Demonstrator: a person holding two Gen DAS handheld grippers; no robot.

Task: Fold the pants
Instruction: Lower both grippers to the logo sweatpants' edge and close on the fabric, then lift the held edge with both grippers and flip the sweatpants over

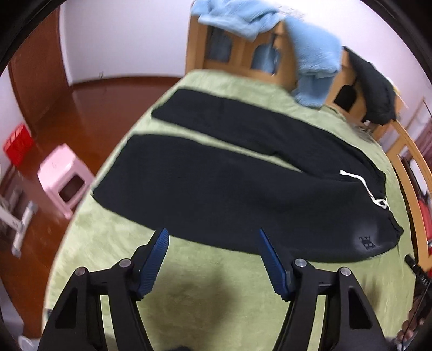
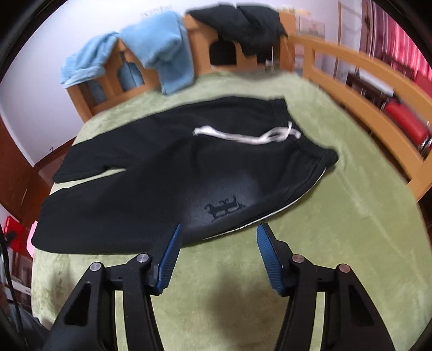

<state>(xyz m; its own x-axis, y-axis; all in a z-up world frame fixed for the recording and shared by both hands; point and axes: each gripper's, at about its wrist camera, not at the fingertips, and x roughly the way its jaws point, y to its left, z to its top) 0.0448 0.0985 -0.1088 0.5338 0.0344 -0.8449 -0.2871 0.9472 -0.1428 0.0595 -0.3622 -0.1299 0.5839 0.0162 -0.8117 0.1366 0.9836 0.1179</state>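
**Ana:** Looking at both wrist views, the black pants [image 1: 216,172] lie flat and unfolded on the green bed cover [image 1: 210,286], legs running off to the left, waistband with its white drawstring [image 1: 361,186] to the right. Nothing is folded yet, I'd judge.

**Ben:** And the tools?

**Ana:** The left tool [image 1: 213,237] hangs above the near edge of the nearer leg, jaws spread wide, nothing between them. The right tool [image 2: 218,235] is the same: wide apart, empty, poised over the near hem by the printed logo [image 2: 222,208] at the hip.

**Ben:** So how should the first fold go?

**Ana:** My guess is a lengthwise fold, near leg over far leg. Each tool should bite only the near edge, catching both cloth layers but not the bed cover beneath, since that plush pile could snag. Lift together, keep the edge taut between them, and lay it along the far leg's outer seam.

**Ben:** Anything you can't make out?

**Ana:** Plenty is blurred. Whether either tool's fingertips touch the cloth or hover just above, I cannot tell. The leg cuffs sit at the far left, soft with distortion. Behind, blue clothing [image 2: 151,51] and a dark garment [image 2: 243,24] drape over the wooden bed frame [image 2: 359,78], and what they are exactly is unclear. A pink stool [image 1: 64,175] stands on the floor to the left.
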